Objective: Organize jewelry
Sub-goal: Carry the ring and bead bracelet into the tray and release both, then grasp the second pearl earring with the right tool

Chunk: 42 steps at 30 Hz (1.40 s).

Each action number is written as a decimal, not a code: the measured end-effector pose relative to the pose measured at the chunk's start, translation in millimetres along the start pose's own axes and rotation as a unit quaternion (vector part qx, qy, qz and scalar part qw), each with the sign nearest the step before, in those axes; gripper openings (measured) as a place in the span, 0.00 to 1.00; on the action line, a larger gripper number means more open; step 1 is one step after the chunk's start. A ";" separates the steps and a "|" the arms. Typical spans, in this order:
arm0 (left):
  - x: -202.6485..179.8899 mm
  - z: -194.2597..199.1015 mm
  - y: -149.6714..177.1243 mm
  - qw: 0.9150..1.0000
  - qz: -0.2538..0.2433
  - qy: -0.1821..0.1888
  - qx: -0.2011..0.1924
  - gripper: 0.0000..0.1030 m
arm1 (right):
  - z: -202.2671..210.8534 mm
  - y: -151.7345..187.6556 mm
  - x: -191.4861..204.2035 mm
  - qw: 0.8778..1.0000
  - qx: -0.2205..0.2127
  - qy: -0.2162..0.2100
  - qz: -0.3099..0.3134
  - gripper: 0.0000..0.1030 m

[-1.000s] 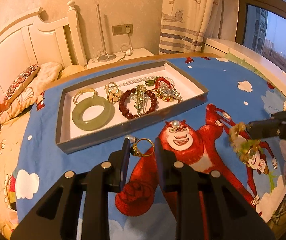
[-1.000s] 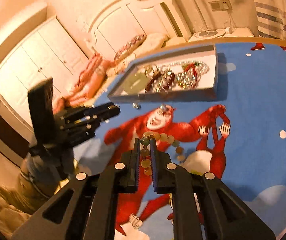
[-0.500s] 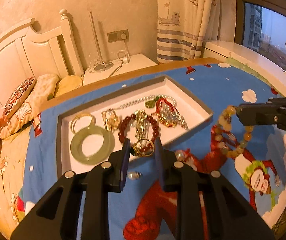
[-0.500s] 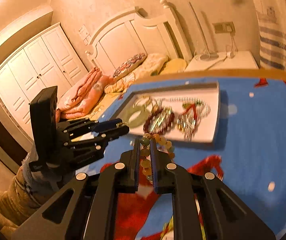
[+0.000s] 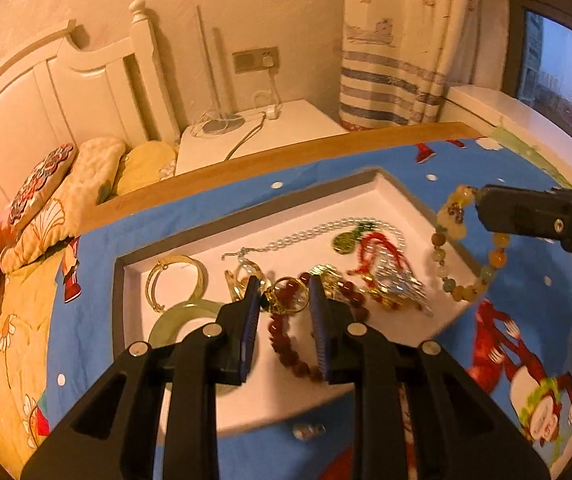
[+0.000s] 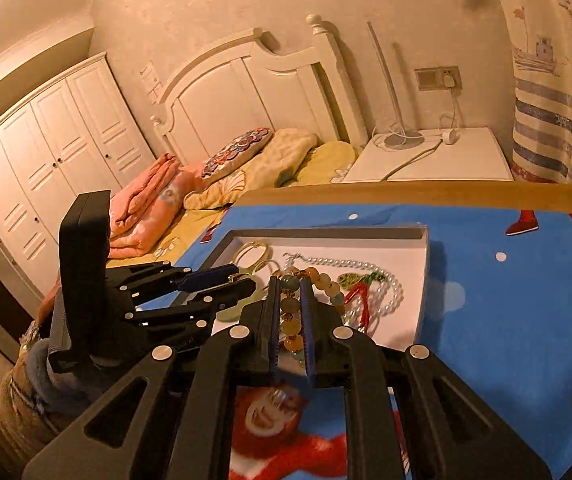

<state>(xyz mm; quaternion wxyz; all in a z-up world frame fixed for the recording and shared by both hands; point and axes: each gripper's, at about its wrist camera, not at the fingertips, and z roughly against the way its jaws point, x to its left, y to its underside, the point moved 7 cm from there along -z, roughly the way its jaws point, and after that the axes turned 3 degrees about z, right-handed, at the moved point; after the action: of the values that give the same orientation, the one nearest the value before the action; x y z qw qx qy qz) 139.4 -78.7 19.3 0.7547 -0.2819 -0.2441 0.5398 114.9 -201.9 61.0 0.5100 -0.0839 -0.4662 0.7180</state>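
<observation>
Both pieces are being carried to the white tray (image 5: 382, 192); the left gripper (image 5: 282, 300) pinches a gold ring (image 5: 291, 299) above its near half, the right gripper (image 6: 289, 312) clamps a multicoloured bead bracelet (image 5: 452, 236) over its right rim. Next, I judge, each lowers and lets go on bare tray floor; the clutter below is blurred.

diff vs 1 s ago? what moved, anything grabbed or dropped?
Both grippers carried their loads from over the cartoon bedspread to above the tray: left gripper with the gold ring, right gripper with the multicolour bead bracelet. Nothing grabbed or released. Tray contents unchanged; a small bead still lies outside it.
</observation>
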 end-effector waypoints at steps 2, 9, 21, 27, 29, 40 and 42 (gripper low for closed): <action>5.7 -11.2 -2.0 1.000 0.011 -0.012 0.009 0.24 | -14.1 0.7 -4.9 1.000 0.008 0.008 -0.002 0.12; 41.0 -12.8 1.5 0.995 0.071 -0.064 -0.005 0.74 | -38.1 12.1 -8.9 0.999 0.034 0.019 0.000 0.46; 82.4 50.7 66.9 0.988 0.134 -0.072 -0.022 0.83 | -10.5 68.5 21.0 0.995 0.070 0.019 0.069 0.53; 57.5 54.3 103.7 0.990 0.129 -0.048 -0.005 0.83 | -27.4 96.7 31.8 0.989 0.113 0.030 0.092 0.42; 50.9 50.0 111.0 0.991 0.129 -0.041 0.002 0.83 | -35.0 100.4 33.9 0.987 0.126 0.037 0.096 0.37; 35.1 40.4 119.1 0.992 0.121 -0.024 0.018 0.83 | -54.0 104.2 40.2 0.977 0.147 0.085 0.130 0.18; 30.1 37.4 118.7 0.993 0.117 -0.020 0.024 0.83 | -54.0 105.0 40.7 0.976 0.146 0.089 0.134 0.17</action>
<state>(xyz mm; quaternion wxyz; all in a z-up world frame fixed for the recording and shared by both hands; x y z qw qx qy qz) 42.8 -13.3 -33.6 0.6880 -0.2798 -0.2117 0.6353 59.5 -142.1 -33.6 0.4552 -0.1339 -0.2937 0.8298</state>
